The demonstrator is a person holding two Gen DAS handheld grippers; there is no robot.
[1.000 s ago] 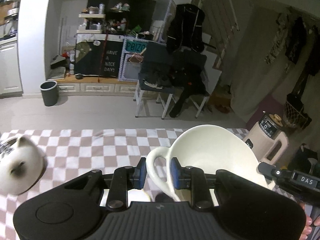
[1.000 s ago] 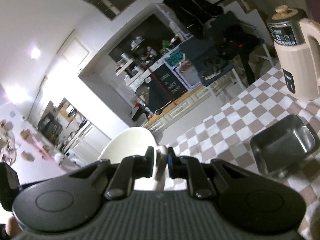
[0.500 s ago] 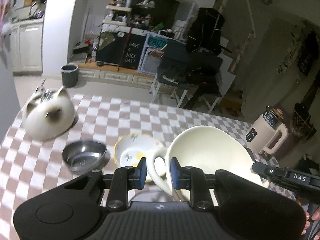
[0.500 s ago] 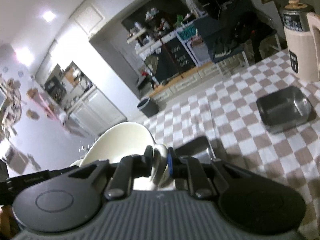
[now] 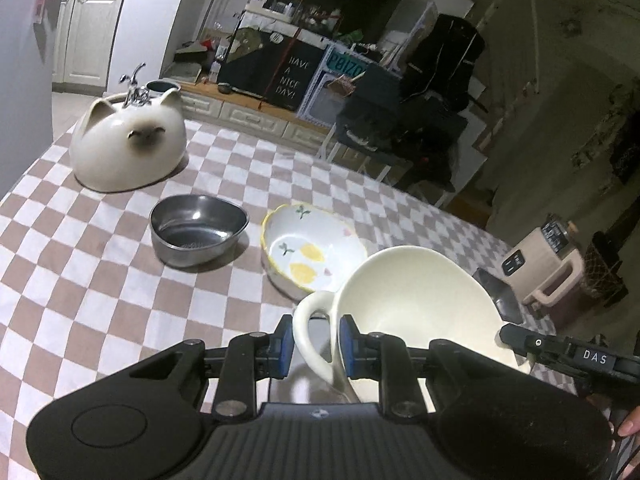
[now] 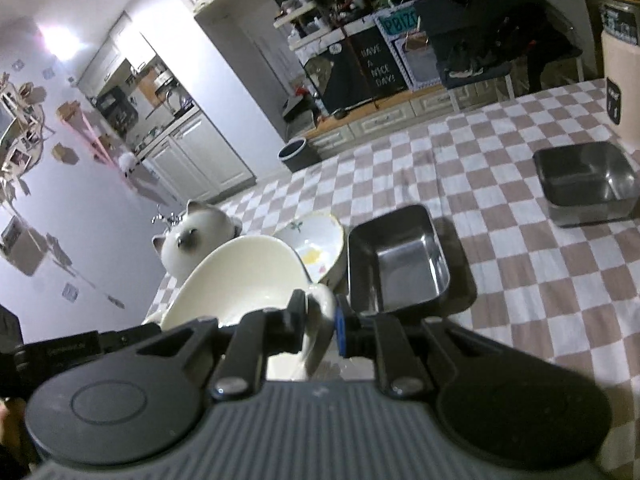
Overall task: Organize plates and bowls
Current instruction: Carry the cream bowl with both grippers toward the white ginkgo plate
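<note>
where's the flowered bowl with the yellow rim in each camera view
Left wrist: the flowered bowl sits centre, just beyond the held cream bowl.
Right wrist: centre-left, behind the cream bowl, beside a square steel tray.
Shared landmark: the cat-shaped pot behind.

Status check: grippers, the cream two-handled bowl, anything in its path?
Left gripper and right gripper shut on cream two-handled bowl, one handle each. Bowl held tilted above checked tablecloth. Flower-painted bowl just ahead.
</note>
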